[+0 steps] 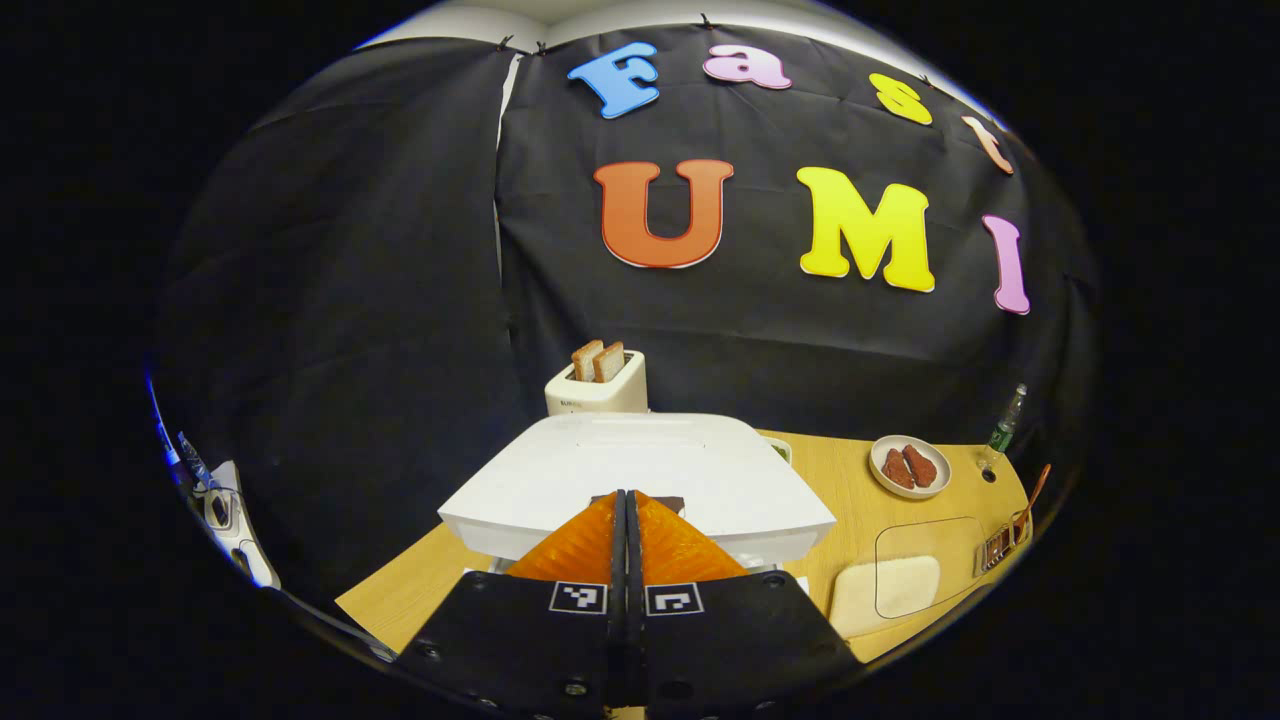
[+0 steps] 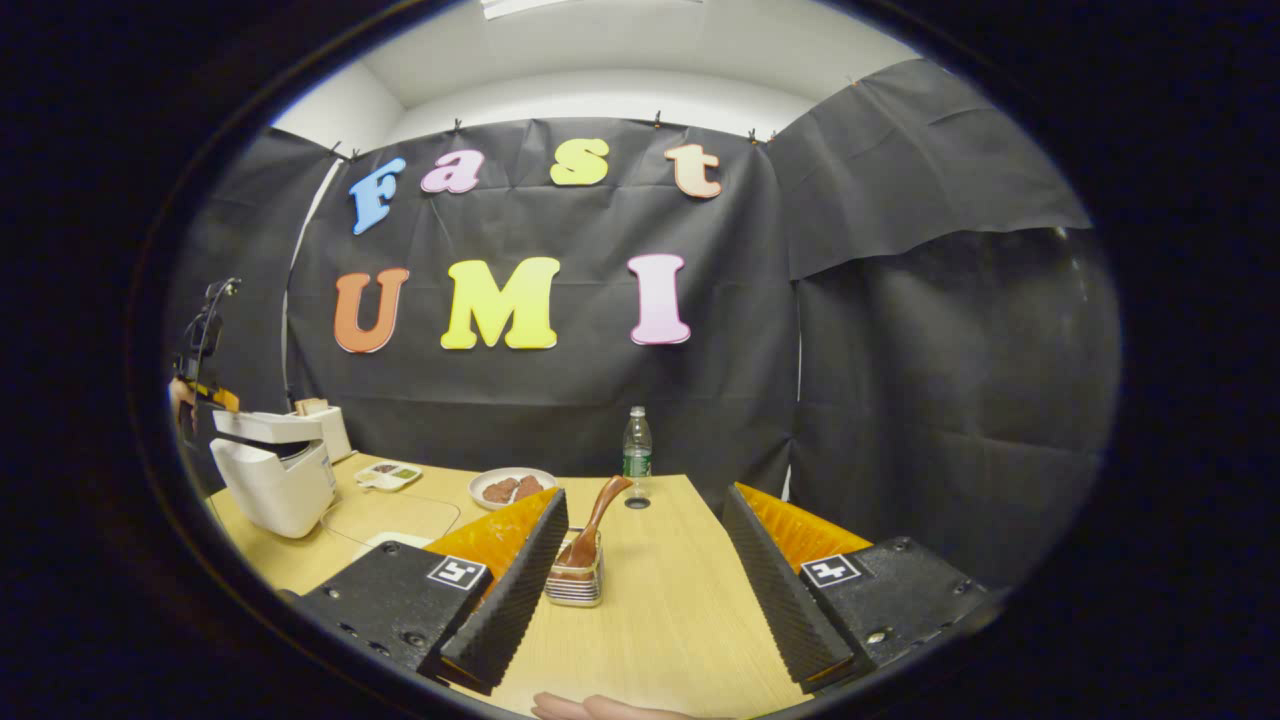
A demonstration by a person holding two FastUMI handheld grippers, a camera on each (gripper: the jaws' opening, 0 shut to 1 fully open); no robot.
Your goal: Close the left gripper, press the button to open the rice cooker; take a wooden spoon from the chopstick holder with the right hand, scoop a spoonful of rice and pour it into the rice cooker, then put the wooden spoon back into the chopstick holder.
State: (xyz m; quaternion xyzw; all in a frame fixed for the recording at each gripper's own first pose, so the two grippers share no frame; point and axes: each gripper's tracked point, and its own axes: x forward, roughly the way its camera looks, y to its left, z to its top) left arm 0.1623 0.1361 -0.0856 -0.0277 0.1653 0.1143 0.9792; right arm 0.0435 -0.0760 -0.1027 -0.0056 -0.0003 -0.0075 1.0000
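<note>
Left tongs clenched at the rice cooker lid; right tongs released, facing wooden spoon.

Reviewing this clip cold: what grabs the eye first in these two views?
The white rice cooker sits right ahead of the shut left gripper, its lid slightly raised in the right gripper view. The open right gripper faces the wooden spoon standing in the chopstick holder.

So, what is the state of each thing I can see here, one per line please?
Rice cooker: lid popped up slightly.
Left gripper: jaws shut, at the cooker's lid.
Right gripper: jaws open, empty.
Wooden spoon: standing in the chopstick holder.
Toaster: two slices up.
Water bottle: upright, capped.
</note>
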